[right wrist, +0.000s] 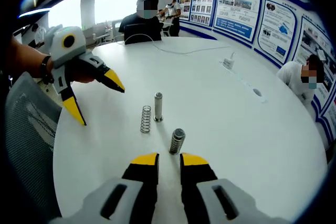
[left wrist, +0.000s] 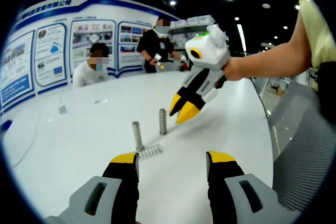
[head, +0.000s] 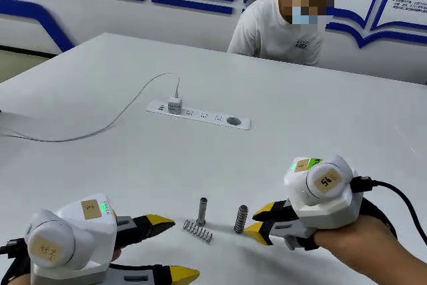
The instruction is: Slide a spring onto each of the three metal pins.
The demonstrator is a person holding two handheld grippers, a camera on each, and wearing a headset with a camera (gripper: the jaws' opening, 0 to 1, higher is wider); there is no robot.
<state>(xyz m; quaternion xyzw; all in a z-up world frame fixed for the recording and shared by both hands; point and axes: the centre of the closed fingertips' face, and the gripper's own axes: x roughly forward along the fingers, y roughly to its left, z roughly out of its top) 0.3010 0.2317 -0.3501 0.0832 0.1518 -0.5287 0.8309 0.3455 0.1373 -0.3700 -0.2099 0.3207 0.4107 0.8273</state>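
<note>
Trouble comes if our wide-open left gripper (left wrist: 173, 157) knocks the bare pin (head: 202, 210) while reaching the loose spring (head: 198, 231), or our narrow, empty right gripper (right wrist: 168, 157) tips the sprung pin (head: 241, 219).

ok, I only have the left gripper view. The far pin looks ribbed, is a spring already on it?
Observer: Yes. The right gripper view has the far pin up close, and a spring is coiled round its shaft.
Operator: Is the right gripper holding anything?
Observer: No. In its own view the right gripper has its jaws a narrow gap apart with nothing between them, and that pin stands just ahead of the tips.
</note>
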